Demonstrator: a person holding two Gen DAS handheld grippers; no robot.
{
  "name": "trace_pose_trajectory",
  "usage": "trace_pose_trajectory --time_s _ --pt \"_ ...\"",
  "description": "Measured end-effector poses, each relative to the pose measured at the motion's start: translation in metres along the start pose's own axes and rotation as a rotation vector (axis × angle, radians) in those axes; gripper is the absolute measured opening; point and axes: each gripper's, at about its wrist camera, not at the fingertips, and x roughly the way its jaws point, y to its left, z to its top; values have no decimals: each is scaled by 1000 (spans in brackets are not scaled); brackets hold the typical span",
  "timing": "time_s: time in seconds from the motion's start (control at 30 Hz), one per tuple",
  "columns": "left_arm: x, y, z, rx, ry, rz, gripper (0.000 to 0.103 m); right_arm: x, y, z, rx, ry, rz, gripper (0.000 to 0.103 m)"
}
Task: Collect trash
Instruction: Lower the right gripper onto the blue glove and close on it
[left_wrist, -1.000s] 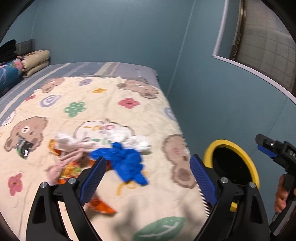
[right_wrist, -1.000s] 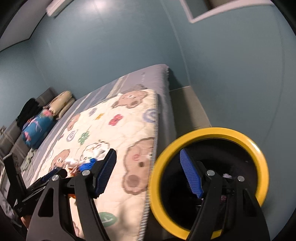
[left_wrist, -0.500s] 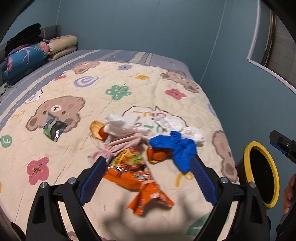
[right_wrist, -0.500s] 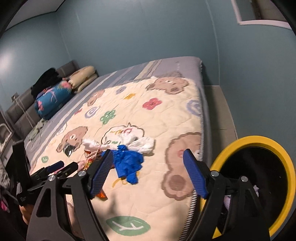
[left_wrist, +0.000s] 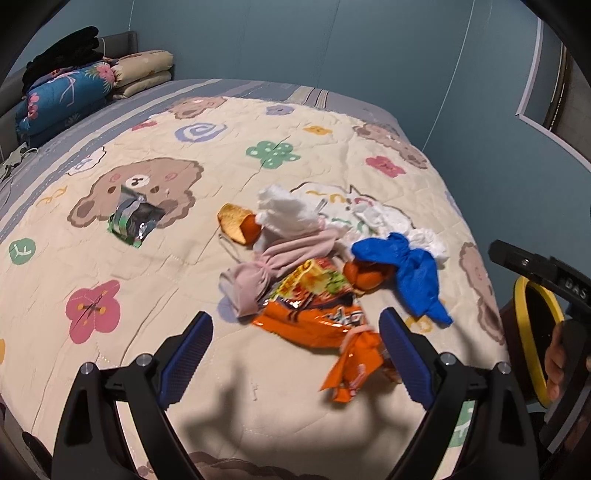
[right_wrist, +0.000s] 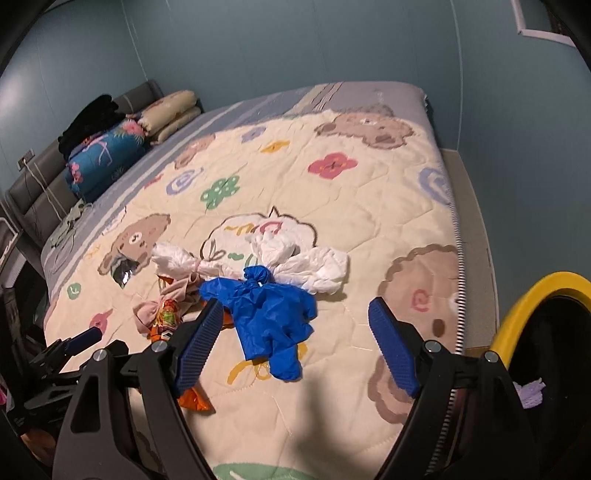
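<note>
Two grippers hang over the bed (left_wrist: 155, 280) w/ a cartoon-bear quilt, both angled down at a trash pile. Left gripper (left_wrist: 295, 354): jaws wide, nothing btwn the pads; just ahead of them lies an orange snack bag (left_wrist: 317, 317), its twisted tail by the right-side jaw. Beyond that, a pink cloth bundle (left_wrist: 266, 266), orange peel (left_wrist: 236, 223), white crumpled bags (left_wrist: 286, 210) and, ahead-right, a blue glove (left_wrist: 413, 269). Far ahead-left of the jaws, apart from the pile, a dark foil wrapper (left_wrist: 135, 218) sits on a bear print. Right gripper (right_wrist: 295, 343): jaws wide too, empty; the blue glove (right_wrist: 269, 314) lies on the quilt btwn and ahead of them, closer to the left-side jaw, not touched. White bags (right_wrist: 314, 269) just beyond it. Yellow-rimmed bin (right_wrist: 546, 291) stands off the bed edge, right of the right-side jaw. Pillows (right_wrist: 170, 114) and folded bedding far ahead-left by the headboard.
</note>
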Motion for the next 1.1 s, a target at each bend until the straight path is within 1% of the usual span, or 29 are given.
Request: trace_pose_trajectory --time_s 0.17,0.27,0.57,0.73,0.8,0.93,1.03,1.07,1.1 --pt "13 4 0 -28 32 -7 88 25 8 -3 -2 41 11 77" --pt "21 2 -2 -32 47 -11 88 40 8 -5 -5 63 -1 77" --pt "44 0 -3 -63 91 -36 88 67 9 -10 -28 110 -28 77" --pt "49 -5 -1 -60 88 -45 87 80 15 -14 -59 141 -45 72" --pt "51 -6 -2 -60 94 -51 84 84 17 -15 -69 146 -61 70" --pt "56 -6 -3 -81 111 -81 79 92 14 -17 -62 176 -62 69" --pt "59 -8 -3 -88 116 -102 71 97 10 -16 -44 188 -58 67" --pt "59 -8 -3 -97 120 -113 67 98 9 -16 -38 190 -58 66" --pt "60 -7 -2 -108 124 -128 60 98 7 -15 -27 193 -55 61"
